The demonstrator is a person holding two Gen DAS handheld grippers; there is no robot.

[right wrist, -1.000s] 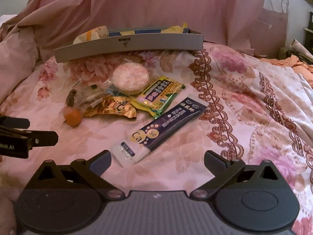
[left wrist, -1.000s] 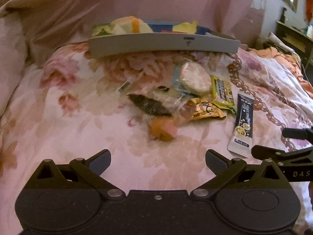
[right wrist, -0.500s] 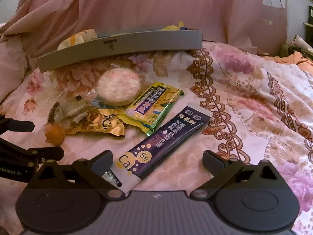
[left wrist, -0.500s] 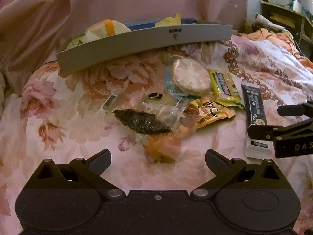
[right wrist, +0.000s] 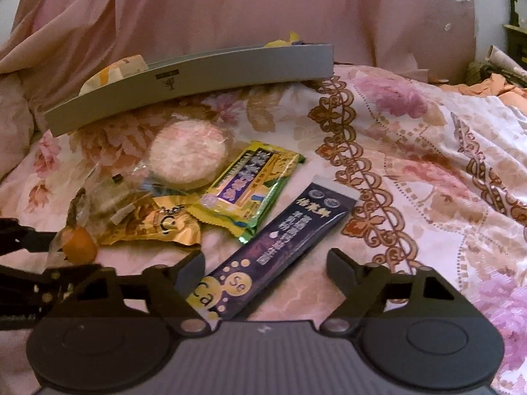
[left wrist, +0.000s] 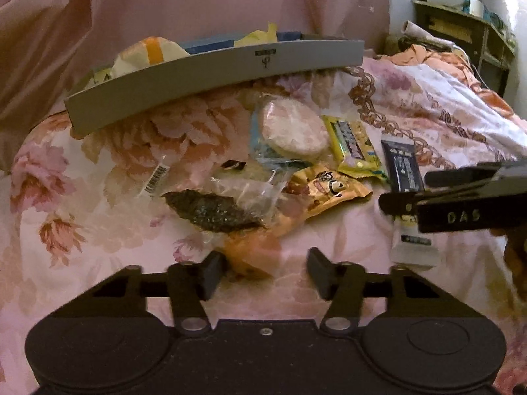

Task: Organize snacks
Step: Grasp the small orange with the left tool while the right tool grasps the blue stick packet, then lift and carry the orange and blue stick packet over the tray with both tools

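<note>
Loose snacks lie on a floral bedspread in front of a grey tray that holds other packets. My left gripper is closing around a small orange wrapped snack. The snack sits between the jaws, and a gap still shows on its right side. My right gripper is also closing. The near end of a dark blue stick packet lies slanted between its jaws, and they do not pinch it. The right gripper's fingers reach in over that stick in the left wrist view.
Behind the two lie a round rice cracker, a yellow packet, a gold packet and a dark seaweed piece in clear wrap. Pink drapery hangs behind the tray. Furniture stands at the far right.
Both grippers have come forward and down towards the snacks. Their jaws stood wide and have narrowed, the left one much more. The orange snack and the blue stick now sit between the fingers.
</note>
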